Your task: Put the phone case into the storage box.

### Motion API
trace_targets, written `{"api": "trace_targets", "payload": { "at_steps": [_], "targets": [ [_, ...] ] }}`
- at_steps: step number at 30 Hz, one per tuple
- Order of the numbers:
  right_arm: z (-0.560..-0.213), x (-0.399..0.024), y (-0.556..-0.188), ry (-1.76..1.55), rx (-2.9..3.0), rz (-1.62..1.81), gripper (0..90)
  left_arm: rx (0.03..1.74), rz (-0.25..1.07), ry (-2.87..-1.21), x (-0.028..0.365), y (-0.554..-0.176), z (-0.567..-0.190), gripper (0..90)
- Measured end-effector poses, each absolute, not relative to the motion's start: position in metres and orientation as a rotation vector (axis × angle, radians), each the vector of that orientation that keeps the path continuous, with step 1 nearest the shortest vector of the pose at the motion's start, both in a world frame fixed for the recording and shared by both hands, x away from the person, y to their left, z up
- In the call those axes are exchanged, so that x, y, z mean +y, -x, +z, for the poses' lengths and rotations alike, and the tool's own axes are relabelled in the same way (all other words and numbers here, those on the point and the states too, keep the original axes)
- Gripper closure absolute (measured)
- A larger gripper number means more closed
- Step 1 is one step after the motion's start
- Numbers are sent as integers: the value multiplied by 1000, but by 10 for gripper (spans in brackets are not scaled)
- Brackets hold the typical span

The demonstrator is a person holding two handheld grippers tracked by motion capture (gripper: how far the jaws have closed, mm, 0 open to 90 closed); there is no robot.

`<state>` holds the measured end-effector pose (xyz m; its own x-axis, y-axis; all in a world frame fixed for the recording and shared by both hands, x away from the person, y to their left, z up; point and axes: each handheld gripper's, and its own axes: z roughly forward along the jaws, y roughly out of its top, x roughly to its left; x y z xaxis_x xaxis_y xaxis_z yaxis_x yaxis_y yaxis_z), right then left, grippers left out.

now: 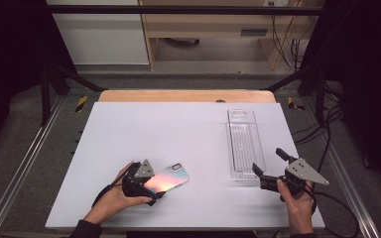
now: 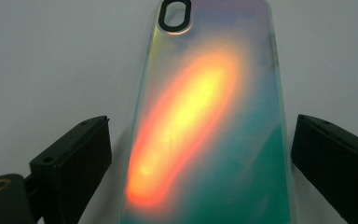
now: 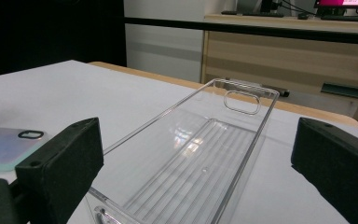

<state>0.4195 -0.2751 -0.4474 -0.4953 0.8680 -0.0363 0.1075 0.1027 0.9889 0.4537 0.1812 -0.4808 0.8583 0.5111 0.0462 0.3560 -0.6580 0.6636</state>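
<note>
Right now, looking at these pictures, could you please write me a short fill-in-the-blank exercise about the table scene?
1. The iridescent phone case lies between the open jaws of the ____ hand-held gripper.
2. The right hand-held gripper faces a clear plastic ____.
3. The tray is ____, with nothing inside.
4. The jaws of both grippers stand ____.

Missing words: left; tray; empty; open

Iridescent glossy phone case (image 2: 205,140): near end cut off by the bottom edge of the left gripper view; in the high view, near end hidden under the left gripper (image 1: 141,184).
Clear ribbed plastic tray (image 3: 200,163): near end cut off at the bottom of the right gripper view.
Contact between case and left jaws: impossible to tell.
</note>
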Motion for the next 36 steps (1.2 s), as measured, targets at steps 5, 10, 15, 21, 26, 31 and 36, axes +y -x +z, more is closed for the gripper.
{"api": "trace_targets", "payload": {
  "at_steps": [5, 10, 15, 21, 26, 31, 36],
  "targets": [
    [-447, -275, -419, -963, 1713, 1453, 26, 639, 281, -2328, 184, -449, -484, 113],
    [-447, -274, -419, -958, 1718, 1450, 26, 664, 295, -2305, 184, -445, -484, 158],
    [-447, -275, -419, -961, 1715, 1455, 26, 705, 306, -2253, 183, -443, -484, 166],
    [-447, -274, -419, -962, 1717, 1453, 27, 716, 374, -2165, 180, -446, -475, 167],
    [-447, -274, -419, -961, 1723, 1447, 27, 720, 443, -2062, 175, -453, -466, 166],
    [-447, -273, -419, -987, 1730, 1460, 30, 739, 534, -1972, 175, -454, -462, 166],
    [-439, -263, -420, -1031, 1753, 1472, 33, 741, 571, -1911, 179, -450, -458, 166]
  ]
}}
